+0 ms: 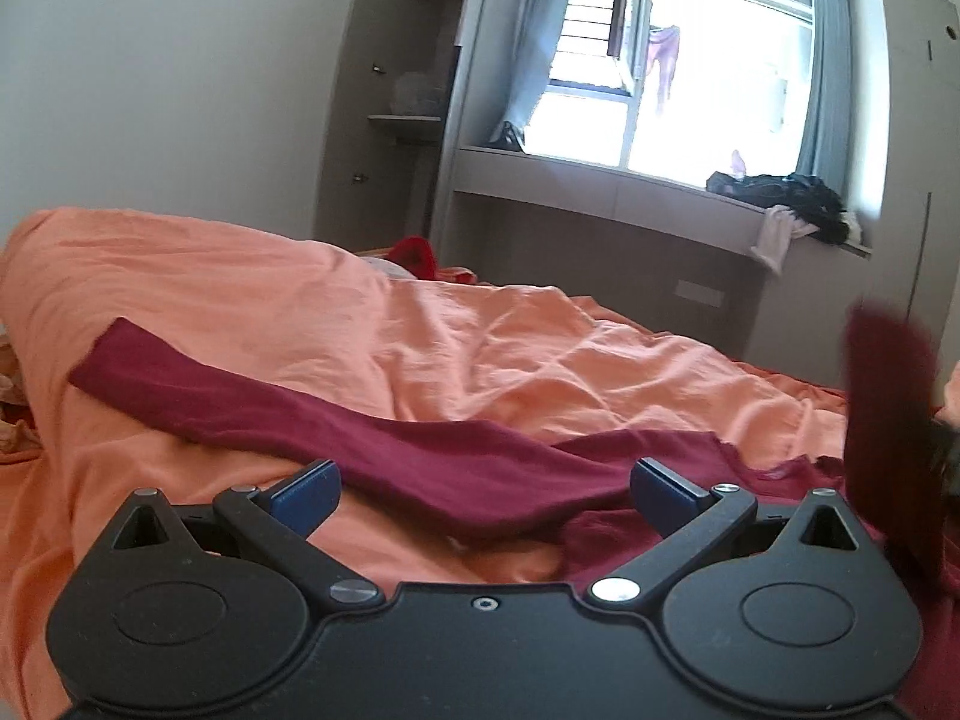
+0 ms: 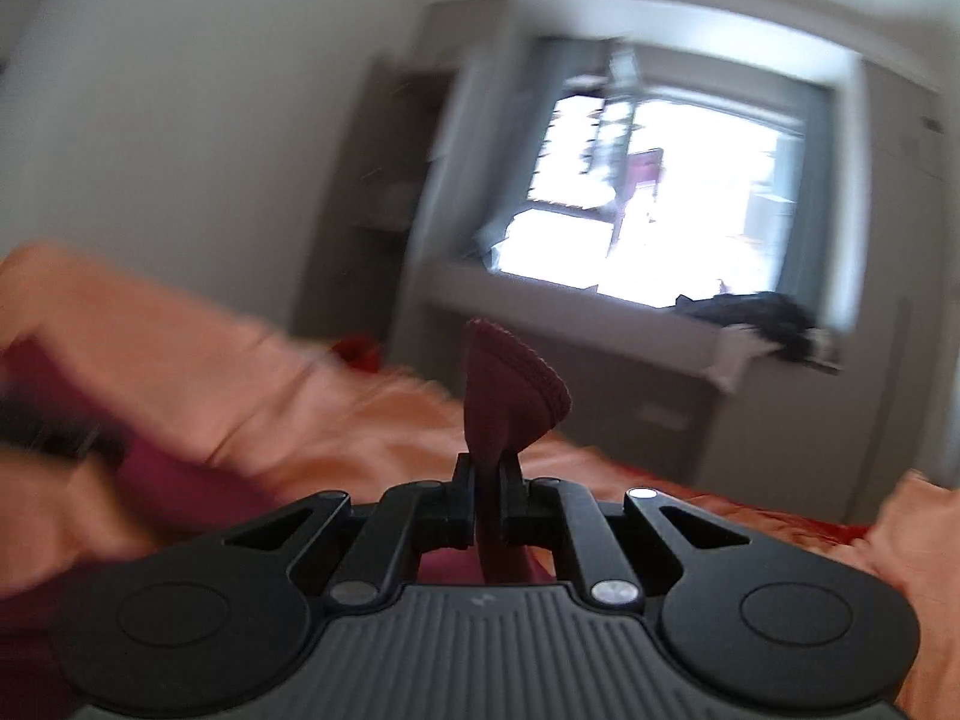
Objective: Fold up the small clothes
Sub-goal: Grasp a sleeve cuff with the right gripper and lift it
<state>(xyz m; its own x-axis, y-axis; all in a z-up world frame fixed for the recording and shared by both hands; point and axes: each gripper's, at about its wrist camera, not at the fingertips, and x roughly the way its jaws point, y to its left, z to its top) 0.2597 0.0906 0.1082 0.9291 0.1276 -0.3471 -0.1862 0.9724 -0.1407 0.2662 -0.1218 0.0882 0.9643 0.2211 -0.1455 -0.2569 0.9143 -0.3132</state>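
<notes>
Your right tool [image 2: 489, 501] is clenched on the maroon garment's [image 1: 420, 456] hem, lifting it to fold over — your left tool [image 1: 483, 495] stands released above it on the bed [image 1: 480, 354].

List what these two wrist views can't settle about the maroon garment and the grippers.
- Maroon garment: its type and full outline, left wrist view; the left gripper body covers its near part.
- Lifted cuff: right wrist view shows only the bit pinched in the right gripper; the rest hangs below it, hidden.
- Right gripper in the left wrist view: cut off by the frame edge, motion-blurred.
- Bedding, right wrist view: smeared by motion.
</notes>
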